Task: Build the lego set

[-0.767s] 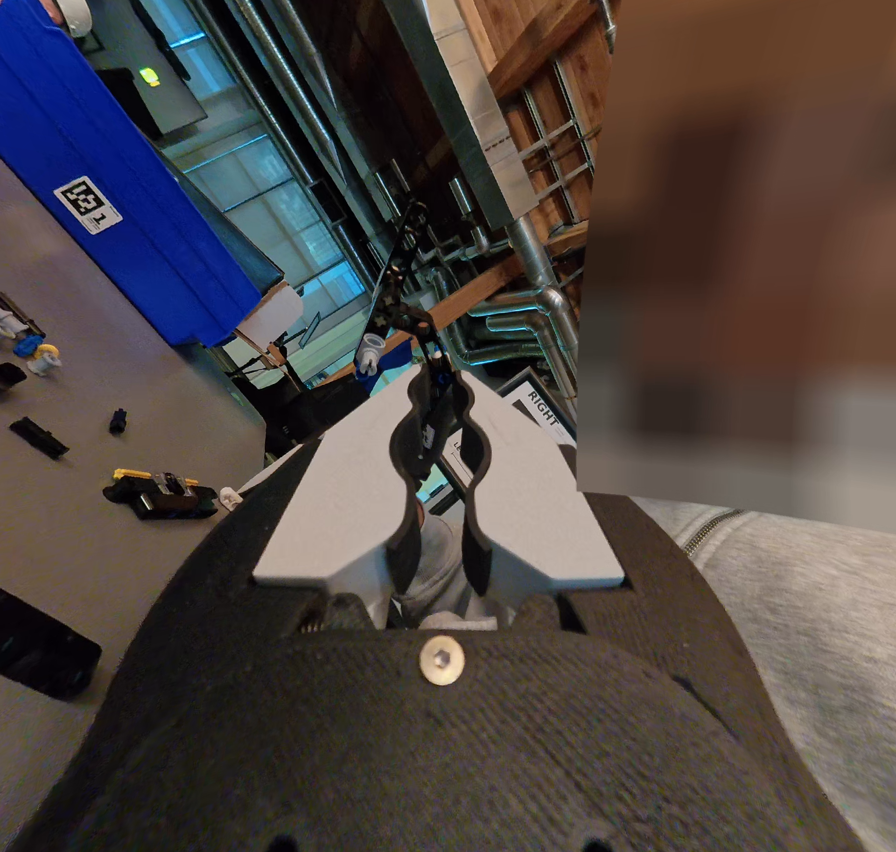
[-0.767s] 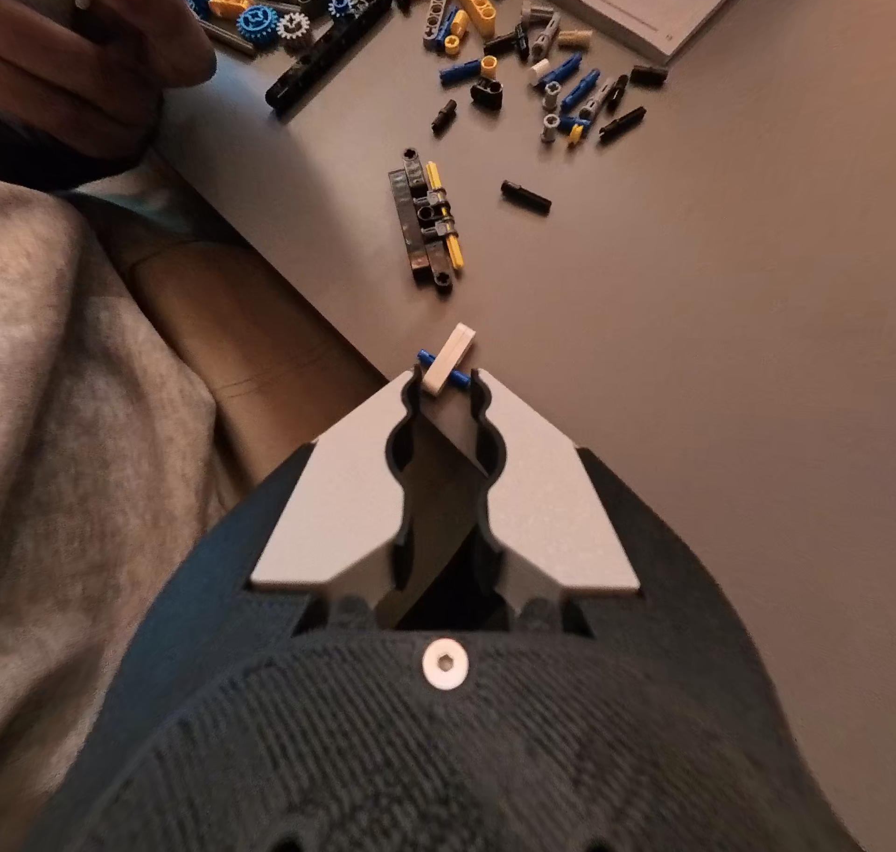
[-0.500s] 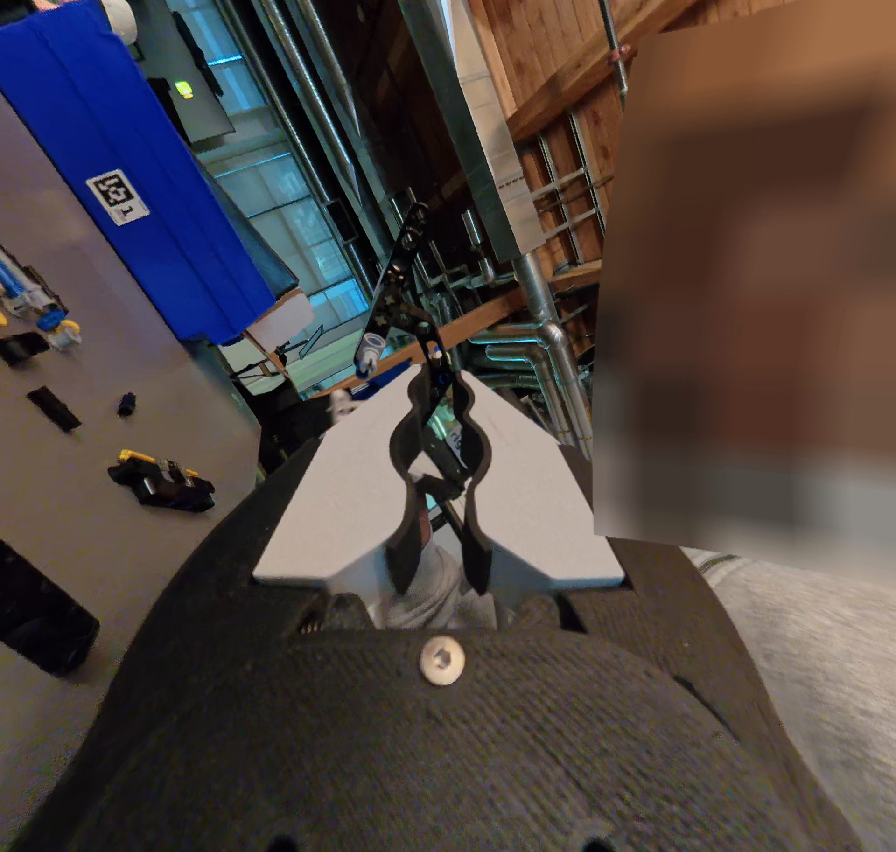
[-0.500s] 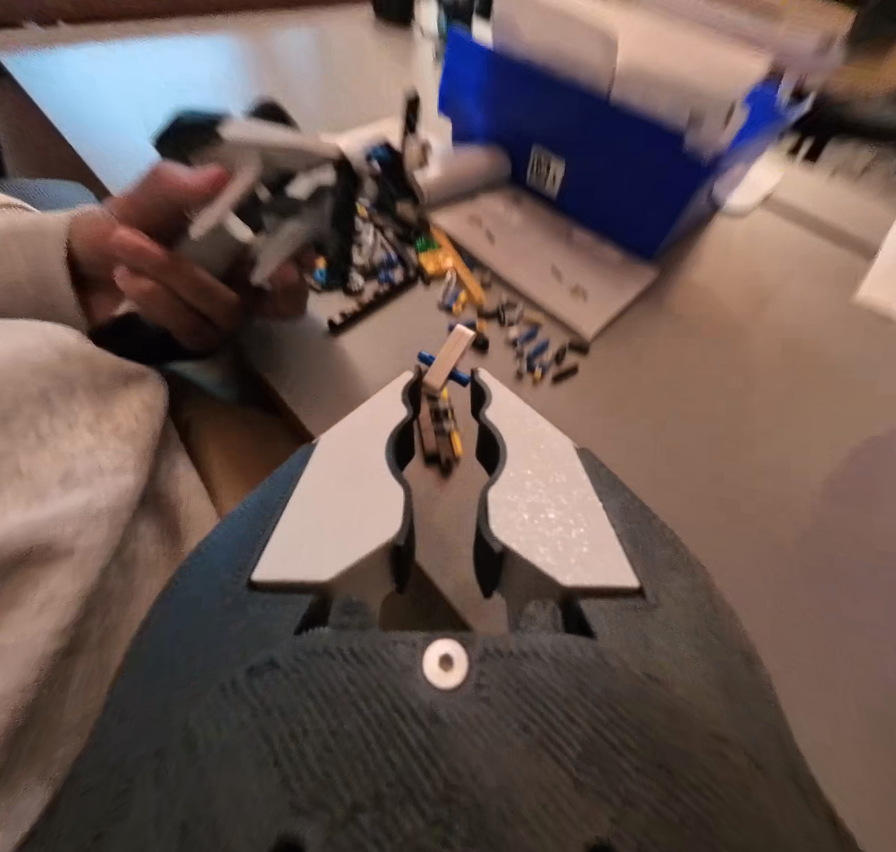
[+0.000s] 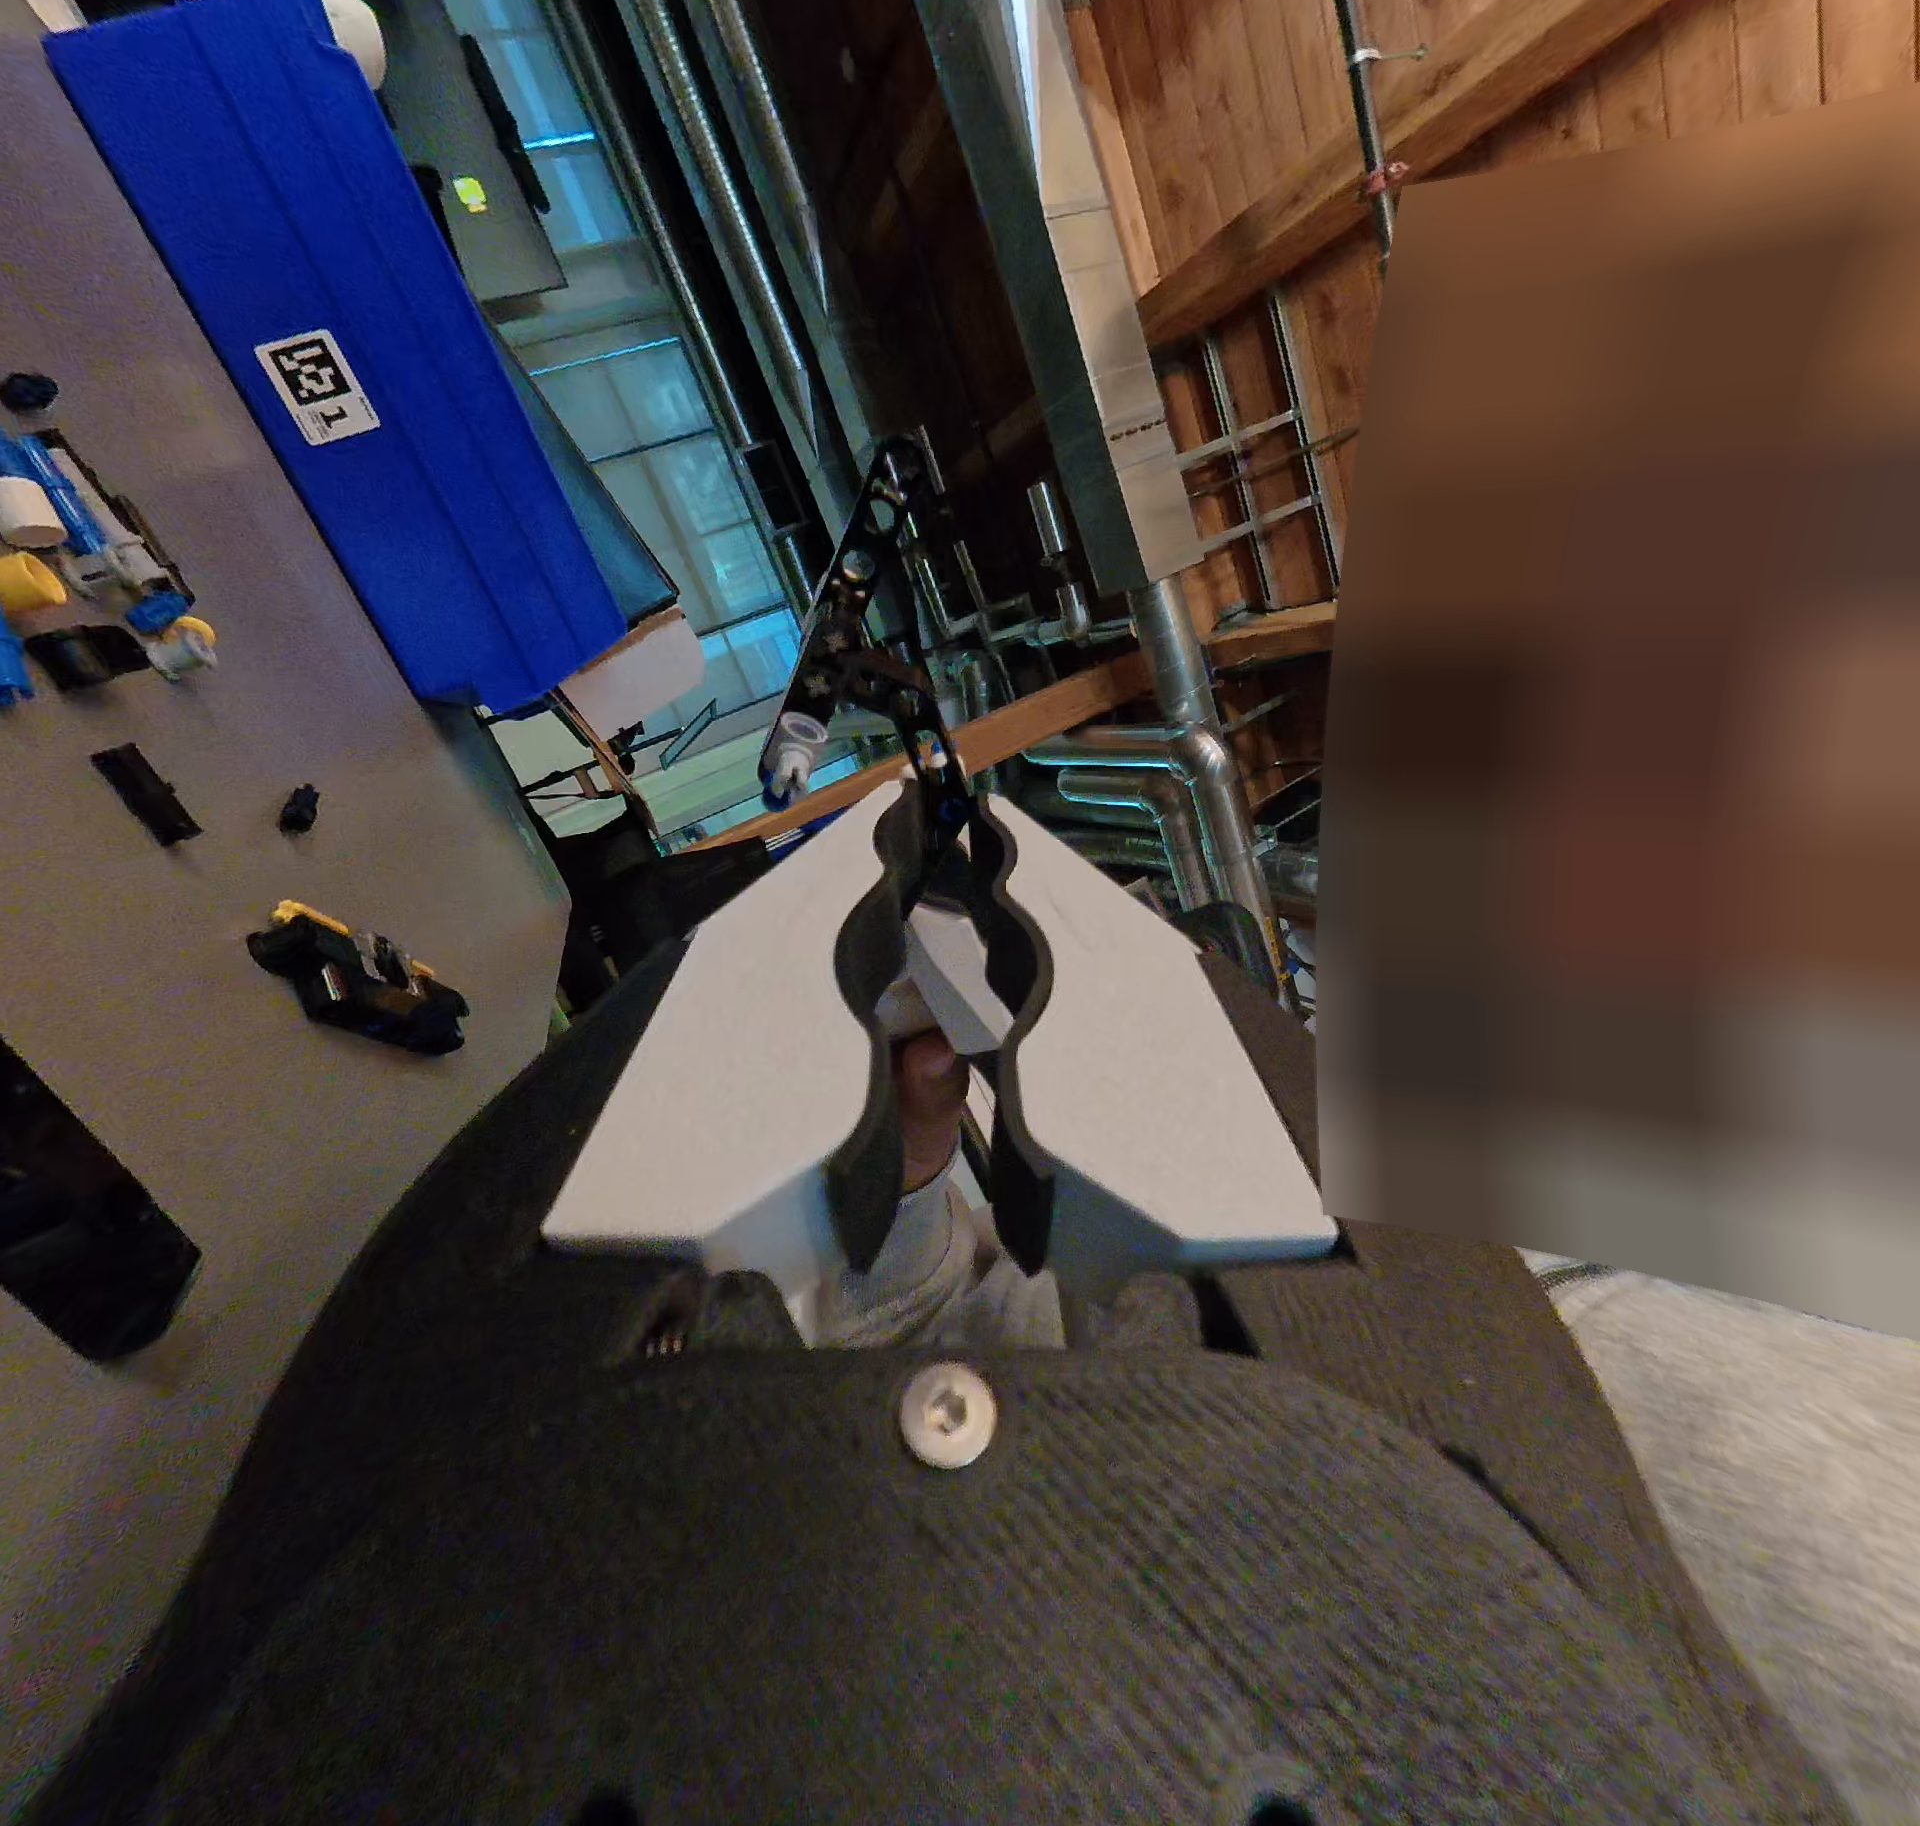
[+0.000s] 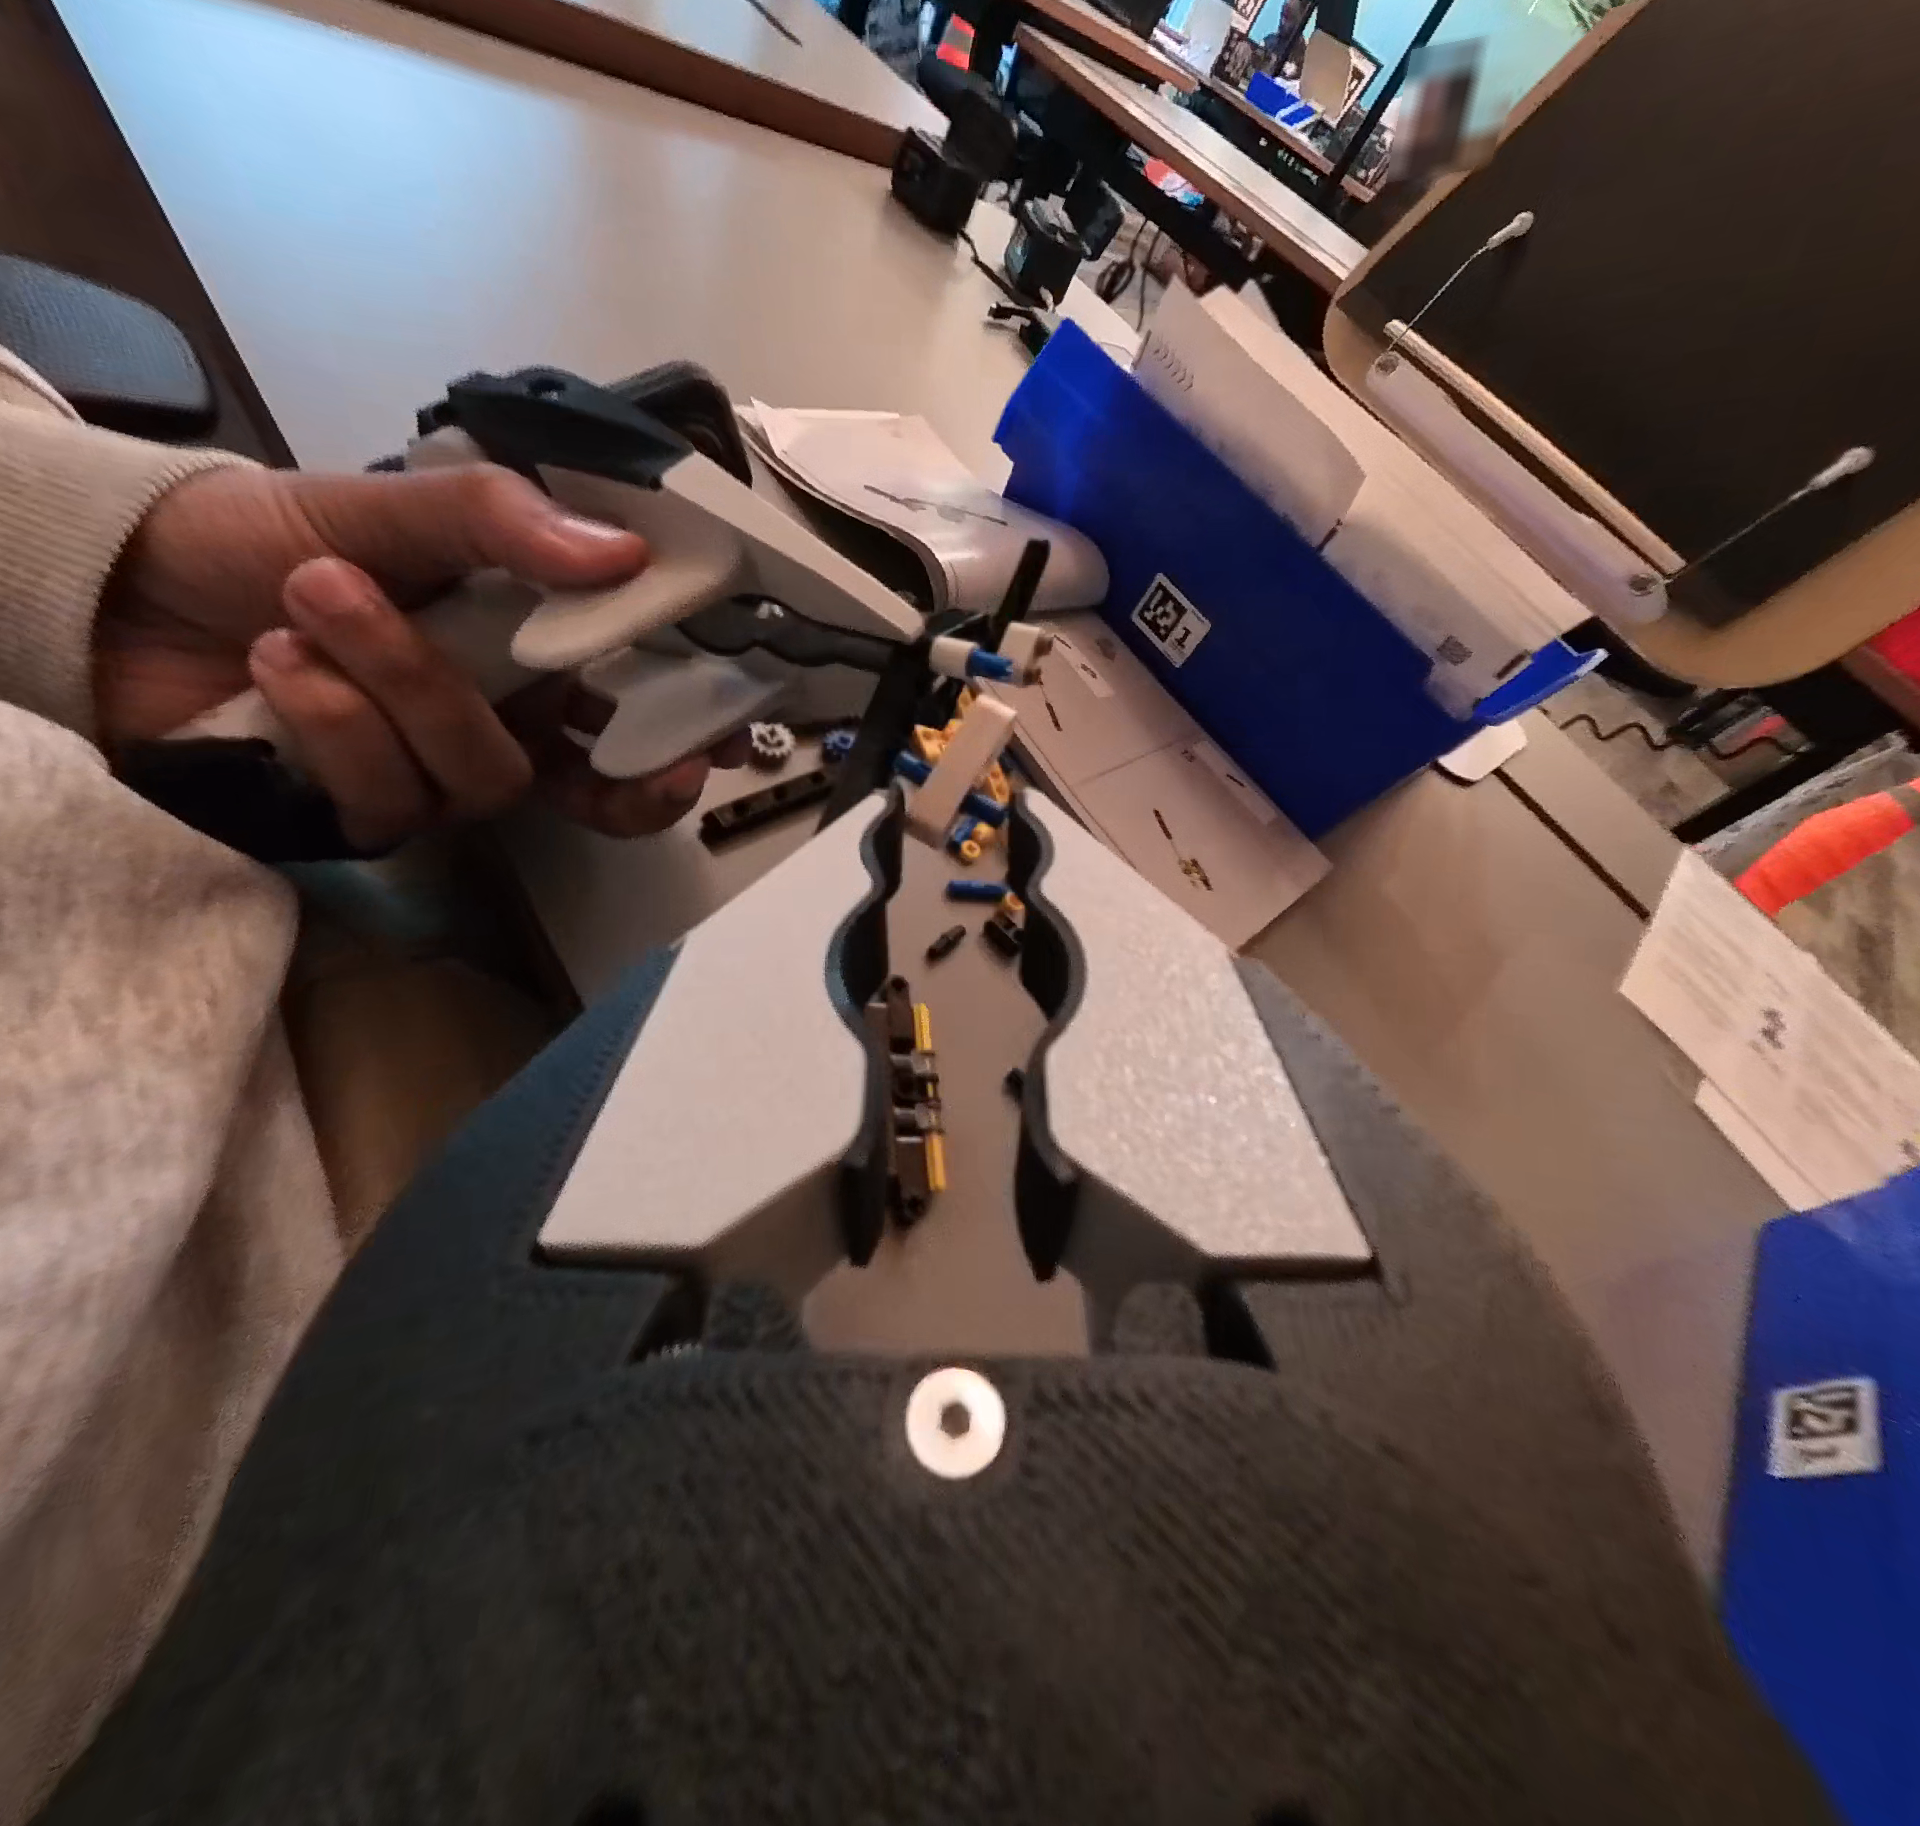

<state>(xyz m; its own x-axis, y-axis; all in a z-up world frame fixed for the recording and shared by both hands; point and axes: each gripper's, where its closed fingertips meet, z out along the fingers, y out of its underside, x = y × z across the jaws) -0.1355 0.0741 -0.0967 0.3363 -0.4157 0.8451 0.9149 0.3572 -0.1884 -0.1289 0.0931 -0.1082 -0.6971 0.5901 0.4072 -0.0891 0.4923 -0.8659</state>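
Note:
My left gripper (image 5: 940, 805) points upward and is shut on a black beam assembly (image 5: 862, 581) with a white connector on a blue pin (image 5: 795, 737) at its lower end. In the right wrist view a hand holds this gripper (image 6: 914, 633) at the left, and the black beam (image 6: 894, 706) crosses its tip. My right gripper (image 6: 951, 810) is shut on a white beam (image 6: 961, 758) with a blue pin, just below and right of the black assembly. A black-and-yellow subassembly (image 6: 914, 1090) lies on the table and also shows in the left wrist view (image 5: 358, 976).
Loose blue, yellow and black pieces (image 6: 977, 841) lie beyond my right fingertips. An open instruction booklet (image 6: 1153, 789) and a blue bin (image 6: 1247, 571) stand behind them. A second blue bin (image 6: 1829, 1464) is at the lower right. A grey sleeve (image 6: 125, 945) fills the left.
The right view swung up from looking down at the table to looking across it. The left gripper with the black assembly now sits close to my right gripper's white beam.

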